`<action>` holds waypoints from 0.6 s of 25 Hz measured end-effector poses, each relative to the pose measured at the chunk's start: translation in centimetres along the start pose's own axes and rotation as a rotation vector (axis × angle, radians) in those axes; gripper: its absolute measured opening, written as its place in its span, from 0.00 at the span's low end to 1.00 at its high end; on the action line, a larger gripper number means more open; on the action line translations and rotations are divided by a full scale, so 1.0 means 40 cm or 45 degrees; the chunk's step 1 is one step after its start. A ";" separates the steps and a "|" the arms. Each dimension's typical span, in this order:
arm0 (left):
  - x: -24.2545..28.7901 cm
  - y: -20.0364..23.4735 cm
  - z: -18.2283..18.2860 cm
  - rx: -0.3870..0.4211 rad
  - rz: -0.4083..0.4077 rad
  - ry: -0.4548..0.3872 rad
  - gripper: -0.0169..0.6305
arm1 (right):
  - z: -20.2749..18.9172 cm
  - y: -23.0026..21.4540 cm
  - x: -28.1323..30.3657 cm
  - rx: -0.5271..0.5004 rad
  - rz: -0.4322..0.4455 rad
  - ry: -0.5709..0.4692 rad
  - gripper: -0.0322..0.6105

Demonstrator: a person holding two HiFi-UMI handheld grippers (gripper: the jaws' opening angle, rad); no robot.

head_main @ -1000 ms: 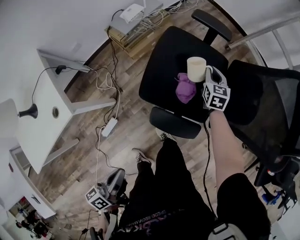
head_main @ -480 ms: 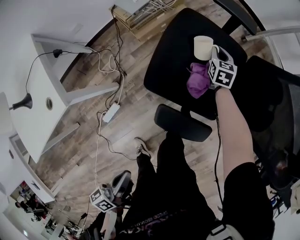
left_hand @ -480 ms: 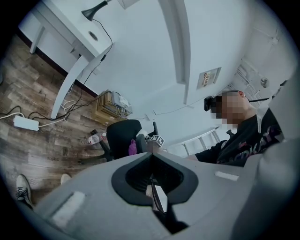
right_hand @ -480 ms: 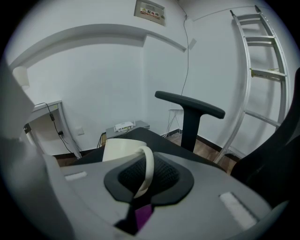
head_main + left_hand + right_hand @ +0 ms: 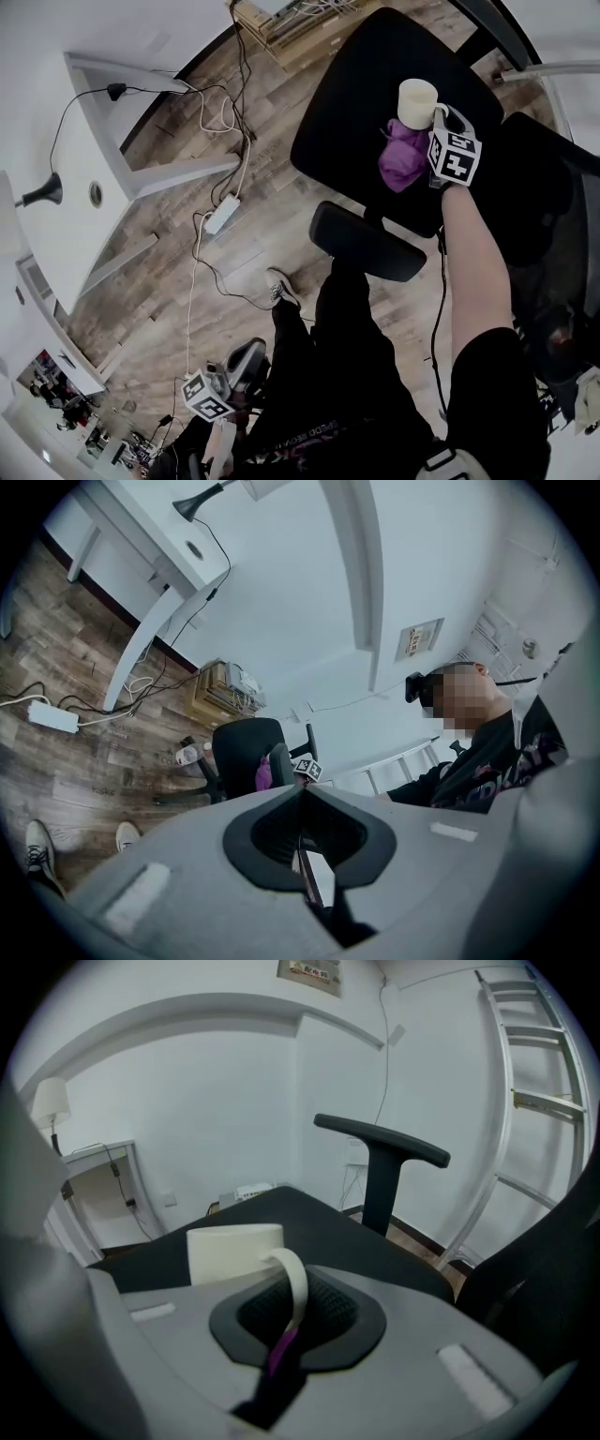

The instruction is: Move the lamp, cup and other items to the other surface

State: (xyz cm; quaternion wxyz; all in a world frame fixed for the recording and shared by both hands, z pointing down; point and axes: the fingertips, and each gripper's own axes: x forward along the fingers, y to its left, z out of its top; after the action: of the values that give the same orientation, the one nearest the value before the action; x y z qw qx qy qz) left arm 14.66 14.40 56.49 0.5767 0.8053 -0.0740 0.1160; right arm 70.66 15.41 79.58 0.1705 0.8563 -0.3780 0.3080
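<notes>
Cup (image 5: 417,101), head view: it hangs by its handle from the right gripper (image 5: 438,114) at the far right, low over the black chair seat (image 5: 347,122). I cannot tell whether its base touches the seat.
Purple cloth (image 5: 403,157), head view: it lies on the seat on the near side of the cup, touching it or almost. I want the base to land on bare seat, not on a fold.
Lamp (image 5: 37,192), head view: it stands on the white desk (image 5: 56,262) at the far left, well apart from the chair, not yet moved.
Left gripper (image 5: 246,359), head view: it hangs low beside the person's legs (image 5: 319,375), away from every item.
Left jaws, left gripper view: they are pressed together with nothing between them. The chair and the cloth show small beyond them.
Right jaws, right gripper view: they are clamped on the cup handle (image 5: 295,1283) and have just closed a little further on it. The cup body stands upright past the tips, and a sliver of purple shows below the handle.
Set-down, my judgement: I keep the cup level and let the padded seat take its weight. Then I open only enough to clear the handle and back out along it.
Risk, my judgement: the soft seat or the cloth's edge could rock the cup as I let go.
</notes>
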 end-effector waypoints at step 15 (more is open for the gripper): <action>0.021 -0.049 -0.021 -0.026 -0.070 -0.012 0.02 | -0.191 -0.101 -0.109 0.253 -0.057 0.239 0.25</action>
State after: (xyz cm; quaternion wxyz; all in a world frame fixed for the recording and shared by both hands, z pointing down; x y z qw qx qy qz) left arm 15.87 15.84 55.21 0.5875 0.8016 -0.0556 0.0954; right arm 68.37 24.43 82.22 0.1263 0.8446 -0.3087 0.4188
